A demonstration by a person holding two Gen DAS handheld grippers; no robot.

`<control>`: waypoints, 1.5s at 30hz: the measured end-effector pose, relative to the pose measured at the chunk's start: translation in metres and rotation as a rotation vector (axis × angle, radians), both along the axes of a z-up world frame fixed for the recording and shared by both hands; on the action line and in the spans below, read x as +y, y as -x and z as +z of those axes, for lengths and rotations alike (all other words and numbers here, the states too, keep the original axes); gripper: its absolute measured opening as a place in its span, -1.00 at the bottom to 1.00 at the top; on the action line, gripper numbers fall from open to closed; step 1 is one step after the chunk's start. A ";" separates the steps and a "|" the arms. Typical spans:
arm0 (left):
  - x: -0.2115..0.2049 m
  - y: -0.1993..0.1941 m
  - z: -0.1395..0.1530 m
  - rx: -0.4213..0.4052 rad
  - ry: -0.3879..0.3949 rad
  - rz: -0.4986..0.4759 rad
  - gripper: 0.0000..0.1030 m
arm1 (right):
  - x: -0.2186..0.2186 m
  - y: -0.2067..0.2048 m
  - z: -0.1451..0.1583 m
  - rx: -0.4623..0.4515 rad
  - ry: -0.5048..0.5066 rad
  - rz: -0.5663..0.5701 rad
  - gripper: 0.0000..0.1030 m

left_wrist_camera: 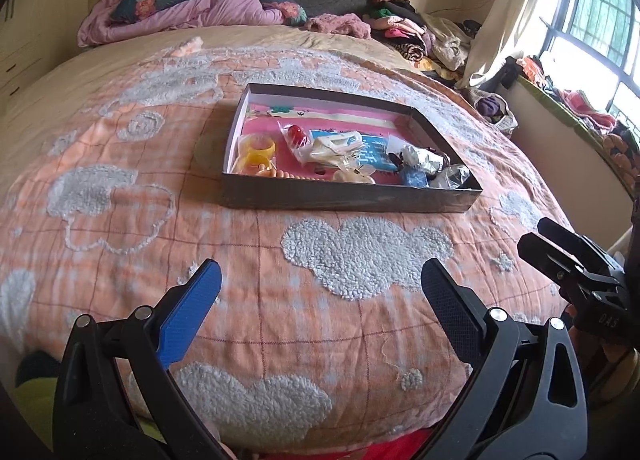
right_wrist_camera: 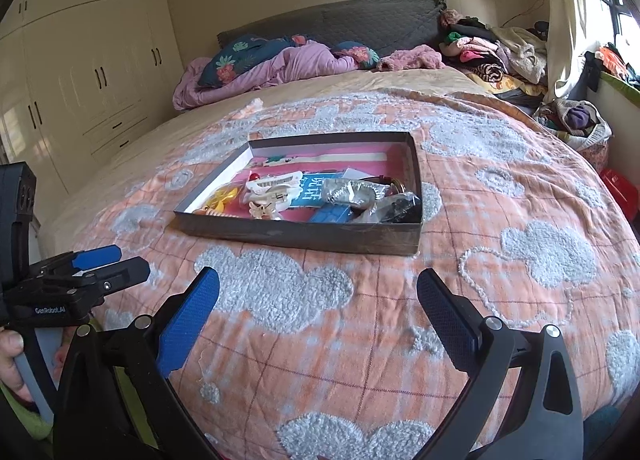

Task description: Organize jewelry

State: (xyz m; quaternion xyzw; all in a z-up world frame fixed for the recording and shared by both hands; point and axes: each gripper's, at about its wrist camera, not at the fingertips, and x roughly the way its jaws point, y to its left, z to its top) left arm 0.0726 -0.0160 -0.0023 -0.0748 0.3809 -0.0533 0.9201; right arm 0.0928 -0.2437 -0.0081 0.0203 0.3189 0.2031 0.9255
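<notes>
A shallow dark box (left_wrist_camera: 344, 195) with a pink lining was seen lying flat on the bed, near the middle of the bedspread (left_wrist_camera: 120, 219). Its contents were crowded toward the near wall. At the left end a yellow ring-shaped piece (left_wrist_camera: 260, 149) was seen, with a row of peach beads (left_wrist_camera: 296, 175) just beside it along the near wall. A small bag holding a red bead (left_wrist_camera: 296, 133) was placed further in, next to a white comb-like clip (right_wrist_camera: 274, 183) and a blue card (left_wrist_camera: 370, 153). At the right end, a crumpled silver-and-clear packet (right_wrist_camera: 352, 191) and a blue block (right_wrist_camera: 332, 215) were piled together; the finer pieces there could not be told apart.

The left tool (left_wrist_camera: 320, 296) was held low over the near part of the bedspread, its fingers spread wide apart and nothing between them. The right tool (right_wrist_camera: 318, 296) was held likewise, fingers wide apart and empty, well short of the box. A hand (right_wrist_camera: 12, 360) was seen gripping the left tool's handle.

The bedspread was orange checked, with tufted grey-white cloud shapes. A crumpled lilac blanket (right_wrist_camera: 256, 73) and patterned pillows were heaped against a grey headboard (right_wrist_camera: 340, 25). Clothes (right_wrist_camera: 492, 49) were piled at the far right corner of the bed. Cream wardrobes (right_wrist_camera: 88, 71) lined the left wall, and a curtained window (left_wrist_camera: 592, 19) was set on the right.
</notes>
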 end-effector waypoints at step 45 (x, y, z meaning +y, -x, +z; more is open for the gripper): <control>-0.001 0.001 0.002 0.007 -0.013 0.002 0.82 | -0.003 0.000 0.000 0.000 -0.009 -0.006 0.91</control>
